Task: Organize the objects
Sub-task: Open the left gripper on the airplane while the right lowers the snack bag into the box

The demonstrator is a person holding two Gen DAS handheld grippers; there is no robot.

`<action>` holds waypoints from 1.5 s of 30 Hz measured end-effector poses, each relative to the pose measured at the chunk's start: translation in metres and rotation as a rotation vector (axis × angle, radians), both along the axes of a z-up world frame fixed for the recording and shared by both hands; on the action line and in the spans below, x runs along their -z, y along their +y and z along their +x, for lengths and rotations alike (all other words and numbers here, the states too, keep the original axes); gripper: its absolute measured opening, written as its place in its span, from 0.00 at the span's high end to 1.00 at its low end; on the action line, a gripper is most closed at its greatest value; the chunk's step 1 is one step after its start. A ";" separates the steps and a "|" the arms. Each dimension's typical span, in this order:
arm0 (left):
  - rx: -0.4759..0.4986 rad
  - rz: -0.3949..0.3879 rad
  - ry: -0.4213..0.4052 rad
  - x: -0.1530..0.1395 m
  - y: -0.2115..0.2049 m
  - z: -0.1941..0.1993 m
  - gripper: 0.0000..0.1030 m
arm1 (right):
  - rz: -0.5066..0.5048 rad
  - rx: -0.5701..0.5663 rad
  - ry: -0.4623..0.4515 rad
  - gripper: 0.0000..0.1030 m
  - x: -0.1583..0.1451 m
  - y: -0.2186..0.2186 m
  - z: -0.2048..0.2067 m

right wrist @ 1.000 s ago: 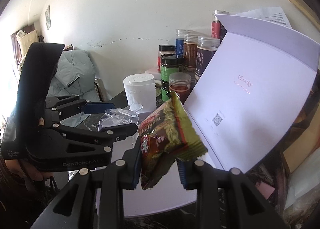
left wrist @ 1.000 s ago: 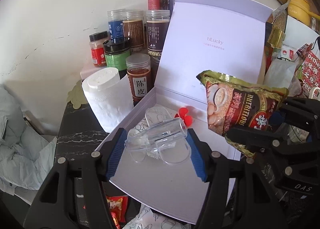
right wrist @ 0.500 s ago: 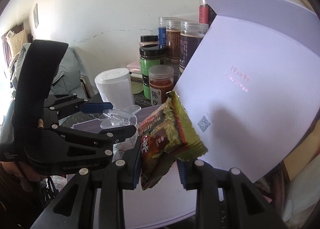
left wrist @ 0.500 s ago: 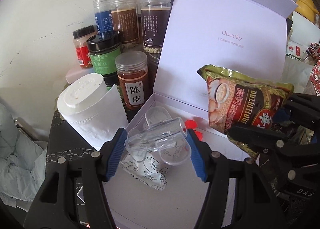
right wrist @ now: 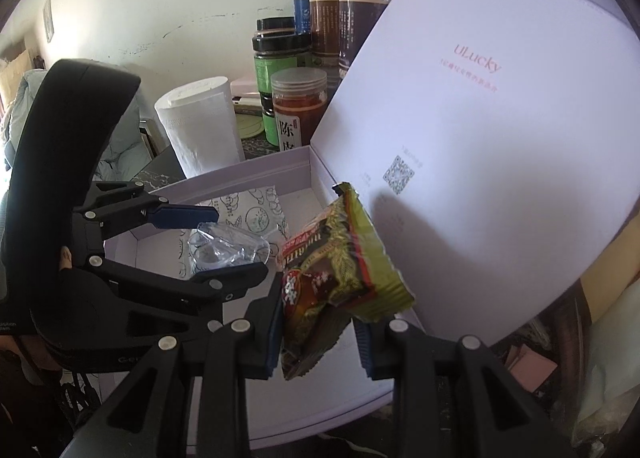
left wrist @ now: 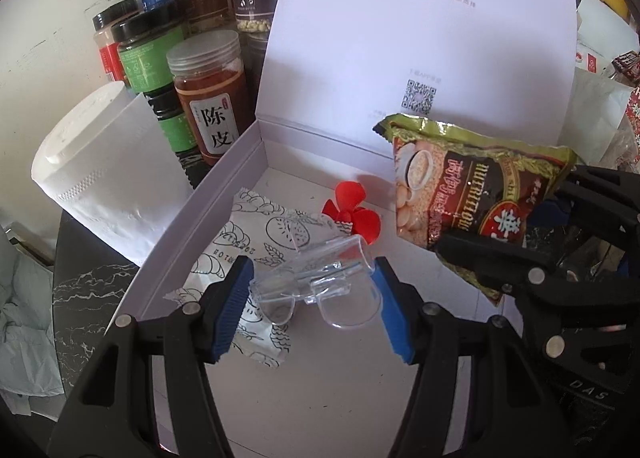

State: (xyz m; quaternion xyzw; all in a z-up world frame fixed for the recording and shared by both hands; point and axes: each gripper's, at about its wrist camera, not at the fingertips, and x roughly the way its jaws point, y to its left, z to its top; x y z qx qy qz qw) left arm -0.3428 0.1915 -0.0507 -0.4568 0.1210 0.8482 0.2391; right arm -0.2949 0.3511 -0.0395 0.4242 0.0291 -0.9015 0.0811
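Observation:
My left gripper (left wrist: 314,306) is shut on a clear plastic scoop (left wrist: 320,282) and holds it over the open white box (left wrist: 224,186). It also shows in the right wrist view (right wrist: 216,234). My right gripper (right wrist: 320,338) is shut on a green and red cereal sachet (right wrist: 340,266), held above the box's right side; the sachet shows in the left wrist view (left wrist: 464,194). Inside the box lie a printed packet (left wrist: 256,242) and a small red flower-shaped piece (left wrist: 352,210).
The box lid (left wrist: 420,38) stands upright behind. Several jars (left wrist: 208,90) and a white paper roll (left wrist: 108,174) stand left of the box on a dark marble top (left wrist: 88,298). Bags and clutter (left wrist: 608,98) crowd the right side.
Both grippers have moved forward and down over the box with their objects. The box interior, with the packet and the red piece, now fills more of the view.

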 end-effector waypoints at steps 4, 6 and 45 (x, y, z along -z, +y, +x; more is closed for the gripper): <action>0.005 -0.026 -0.008 0.003 0.002 0.001 0.42 | -0.009 0.008 -0.021 0.71 0.006 0.004 0.003; 0.006 -0.045 -0.010 0.004 0.004 0.003 0.42 | -0.013 0.010 -0.031 0.71 0.008 0.006 0.004; -0.085 -0.042 0.082 -0.021 0.003 0.017 0.26 | -0.001 0.109 0.003 0.48 -0.017 0.016 0.003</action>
